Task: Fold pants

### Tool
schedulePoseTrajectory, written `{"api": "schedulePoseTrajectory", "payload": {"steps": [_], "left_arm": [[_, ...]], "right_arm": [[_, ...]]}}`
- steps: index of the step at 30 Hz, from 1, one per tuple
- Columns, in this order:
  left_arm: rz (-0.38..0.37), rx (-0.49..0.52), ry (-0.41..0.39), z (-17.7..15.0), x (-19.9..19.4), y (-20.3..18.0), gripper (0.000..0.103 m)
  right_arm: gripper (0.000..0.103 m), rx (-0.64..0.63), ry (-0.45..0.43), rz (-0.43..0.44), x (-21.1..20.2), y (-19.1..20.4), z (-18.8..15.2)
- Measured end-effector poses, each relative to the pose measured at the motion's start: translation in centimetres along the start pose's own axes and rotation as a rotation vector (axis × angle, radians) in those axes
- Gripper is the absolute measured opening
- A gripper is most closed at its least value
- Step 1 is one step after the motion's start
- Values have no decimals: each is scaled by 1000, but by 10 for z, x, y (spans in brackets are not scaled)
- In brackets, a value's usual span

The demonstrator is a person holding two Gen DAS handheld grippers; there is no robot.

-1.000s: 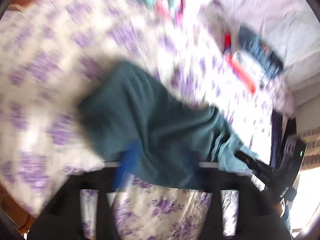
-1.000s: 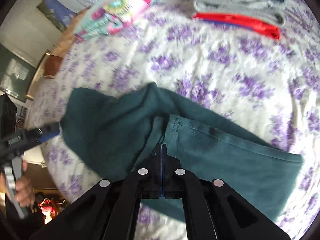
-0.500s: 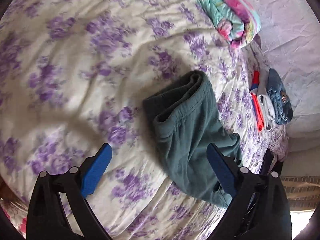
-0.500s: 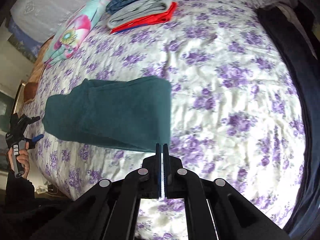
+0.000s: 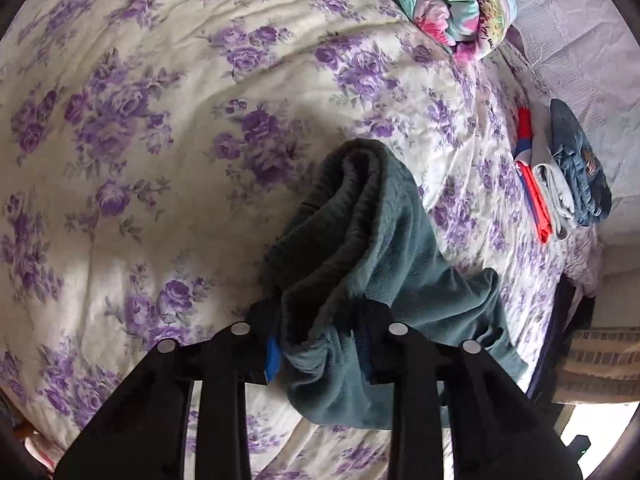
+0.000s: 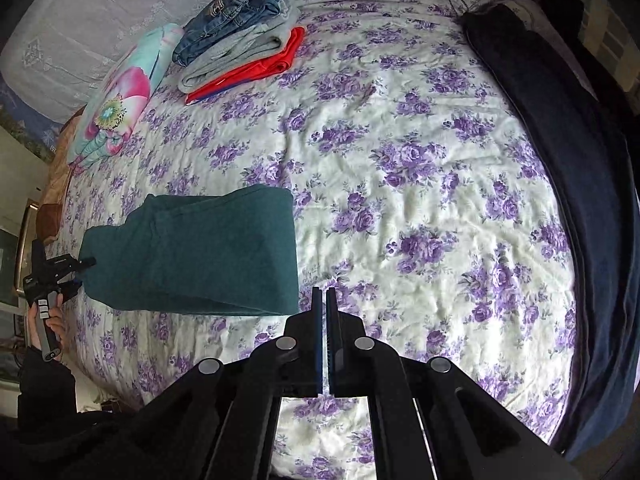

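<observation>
The dark green pants lie folded into a rectangle on the purple-flowered bedspread. My left gripper is shut on the near end of the pants, bunching the thick fabric between its jaws. In the right wrist view the left gripper sits at the pants' left edge. My right gripper is shut and empty, hovering just off the pants' lower right corner without touching them.
A stack of folded clothes, jeans over grey over red, lies at the far side of the bed, also in the left wrist view. A rolled floral blanket lies beside it. A dark navy blanket runs along the right edge.
My left gripper was open above the pants and has now closed on their near end. My right gripper has drawn back slightly, still shut and empty.
</observation>
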State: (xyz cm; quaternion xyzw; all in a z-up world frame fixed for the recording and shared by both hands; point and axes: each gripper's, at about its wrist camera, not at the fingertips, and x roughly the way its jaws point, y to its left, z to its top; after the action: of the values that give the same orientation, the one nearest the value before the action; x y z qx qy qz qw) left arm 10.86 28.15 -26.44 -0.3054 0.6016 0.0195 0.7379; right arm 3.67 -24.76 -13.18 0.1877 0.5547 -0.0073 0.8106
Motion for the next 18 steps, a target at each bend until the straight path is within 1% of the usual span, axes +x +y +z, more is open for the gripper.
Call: {"api": "schedulePoseTrajectory", "payload": {"steps": [2, 4, 7, 8, 12, 13, 15, 16, 18], "left_arm": [[11, 8, -25, -4, -5, -3, 28], [8, 25, -52, -8, -15, -8, 27], [-27, 98, -114, -22, -45, -28, 26], [-41, 119, -132, -26, -55, -36, 26], [-131, 201, -208, -45, -96, -70, 26], [-138, 214, -215, -48, -99, -77, 26], [-144, 253, -220, -52, -103, -93, 26], [-136, 275, -220, -53, -102, -100, 26], [-112, 297, -205, -55, -95, -108, 26]], "right_arm": [[4, -18, 7, 5, 3, 7, 3], [4, -63, 18, 19, 7, 21, 6], [4, -165, 50, 72, 15, 53, 15], [4, -215, 77, 109, 23, 71, 18], [4, -384, 184, 199, 68, 141, 17], [4, -418, 199, 230, 81, 161, 18], [4, -466, 195, 272, 100, 193, 23], [4, -495, 189, 280, 112, 211, 26], [4, -532, 189, 265, 133, 234, 33]]}}
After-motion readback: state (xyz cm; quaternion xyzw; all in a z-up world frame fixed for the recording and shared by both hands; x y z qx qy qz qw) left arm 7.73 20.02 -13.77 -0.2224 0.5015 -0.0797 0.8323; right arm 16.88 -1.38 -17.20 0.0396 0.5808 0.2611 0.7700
